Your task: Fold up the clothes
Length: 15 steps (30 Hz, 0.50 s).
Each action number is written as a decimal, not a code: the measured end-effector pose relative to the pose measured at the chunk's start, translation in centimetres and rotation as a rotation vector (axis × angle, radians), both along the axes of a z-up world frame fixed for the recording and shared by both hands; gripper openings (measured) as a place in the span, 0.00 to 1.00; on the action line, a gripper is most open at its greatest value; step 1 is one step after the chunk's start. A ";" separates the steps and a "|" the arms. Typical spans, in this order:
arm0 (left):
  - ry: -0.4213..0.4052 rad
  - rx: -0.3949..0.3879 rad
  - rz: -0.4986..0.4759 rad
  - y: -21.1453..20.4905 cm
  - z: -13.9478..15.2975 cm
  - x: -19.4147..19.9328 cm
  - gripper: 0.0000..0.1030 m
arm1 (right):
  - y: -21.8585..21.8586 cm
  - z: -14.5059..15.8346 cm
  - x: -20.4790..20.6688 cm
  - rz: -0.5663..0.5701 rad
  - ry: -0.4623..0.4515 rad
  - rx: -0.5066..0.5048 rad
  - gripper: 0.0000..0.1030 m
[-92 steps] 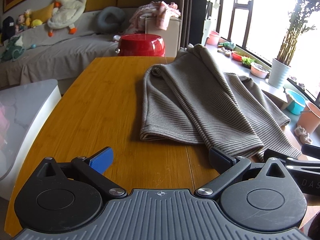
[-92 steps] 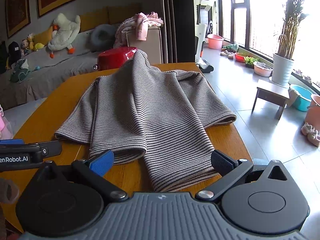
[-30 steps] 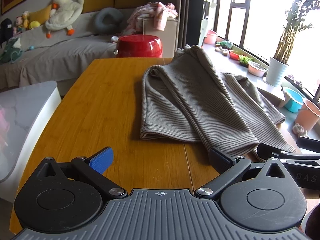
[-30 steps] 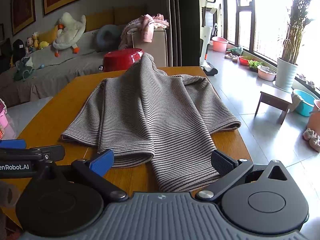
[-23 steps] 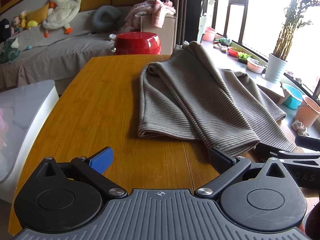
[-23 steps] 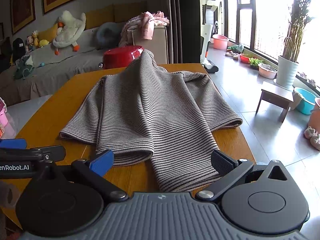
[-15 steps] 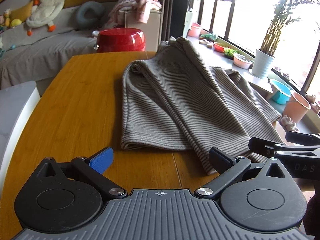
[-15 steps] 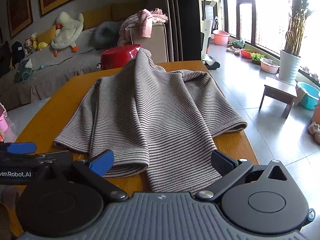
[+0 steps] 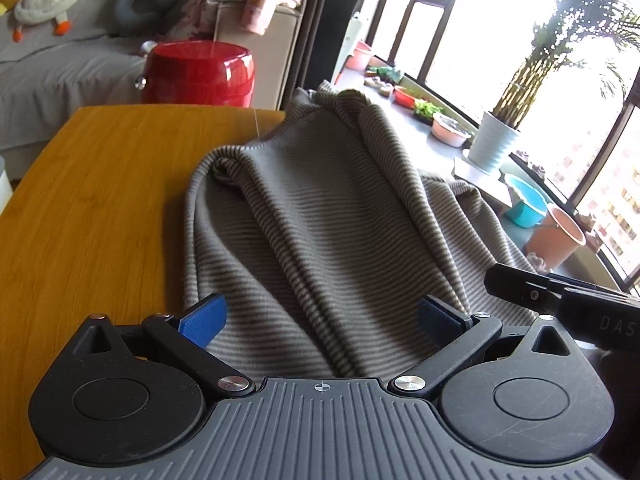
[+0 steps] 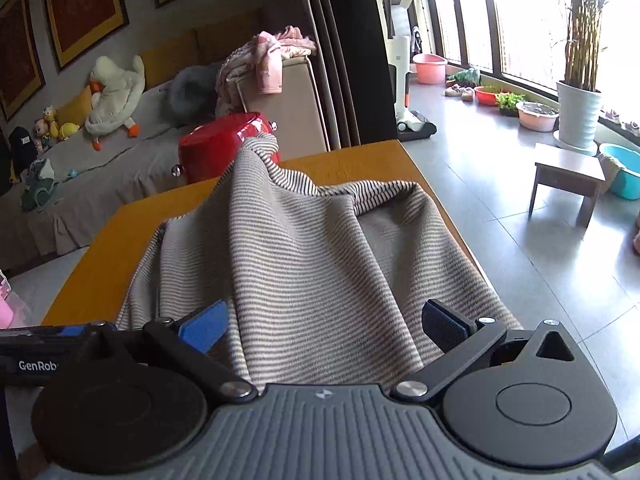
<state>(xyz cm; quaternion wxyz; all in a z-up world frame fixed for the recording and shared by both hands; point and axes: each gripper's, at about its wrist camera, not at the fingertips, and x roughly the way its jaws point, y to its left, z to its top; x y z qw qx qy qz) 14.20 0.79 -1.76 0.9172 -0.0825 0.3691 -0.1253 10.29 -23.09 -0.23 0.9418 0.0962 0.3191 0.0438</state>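
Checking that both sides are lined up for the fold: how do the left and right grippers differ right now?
The left gripper faces the sweater's left part, with bare table beside it; the right gripper faces the right part, near the table's floor-side edge. Both are open, jaws wide, over the near hem, gripping nothing.

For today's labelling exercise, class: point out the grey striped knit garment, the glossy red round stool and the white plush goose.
grey striped knit garment [image 9: 328,216], left wrist view, middle of the draped fabric.
glossy red round stool [image 9: 198,74], left wrist view, front of its side wall.
white plush goose [image 10: 116,94], right wrist view, its body.
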 end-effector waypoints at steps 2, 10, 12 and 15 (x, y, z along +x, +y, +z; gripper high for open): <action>-0.002 -0.031 -0.014 0.0 -0.2 0.9 1.00 | -0.1 0.2 1.7 -0.015 -0.022 -0.006 1.00; -0.033 -0.008 -0.082 -0.2 -2.5 1.6 1.00 | -1.4 -2.3 9.0 -0.019 0.088 0.183 1.00; -0.054 0.031 -0.117 -0.5 -2.8 1.2 1.00 | -1.3 -3.3 9.2 -0.030 0.057 0.204 1.00; -0.077 0.062 -0.140 -0.9 -3.1 0.7 1.00 | -0.5 -3.6 9.1 -0.032 0.037 0.154 1.00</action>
